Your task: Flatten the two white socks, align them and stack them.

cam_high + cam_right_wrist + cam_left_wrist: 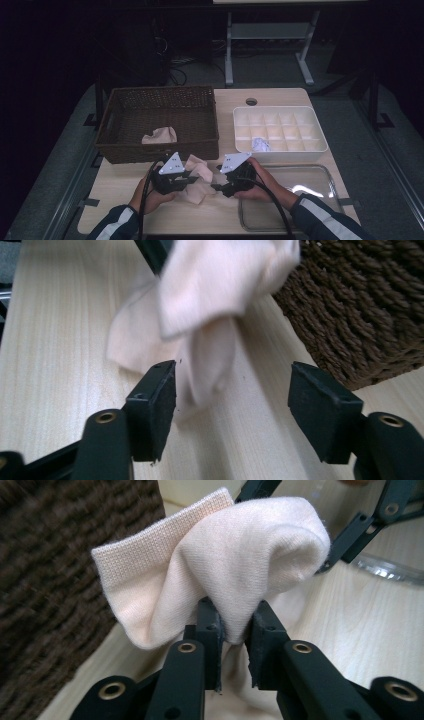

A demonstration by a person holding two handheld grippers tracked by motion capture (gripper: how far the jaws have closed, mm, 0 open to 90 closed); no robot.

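Left gripper (235,630) clamped on a fold of the pale pink knit sock (220,565), bunched up over the light wooden table (125,205), just in front of the dark brown woven basket (157,150). Right gripper (232,405) spread apart, pads not touching the fabric.

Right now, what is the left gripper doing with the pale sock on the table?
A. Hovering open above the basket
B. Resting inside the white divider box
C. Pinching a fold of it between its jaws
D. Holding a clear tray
C: in the left gripper view the left gripper has its jaws closed on a fold of the sock, beside the basket.
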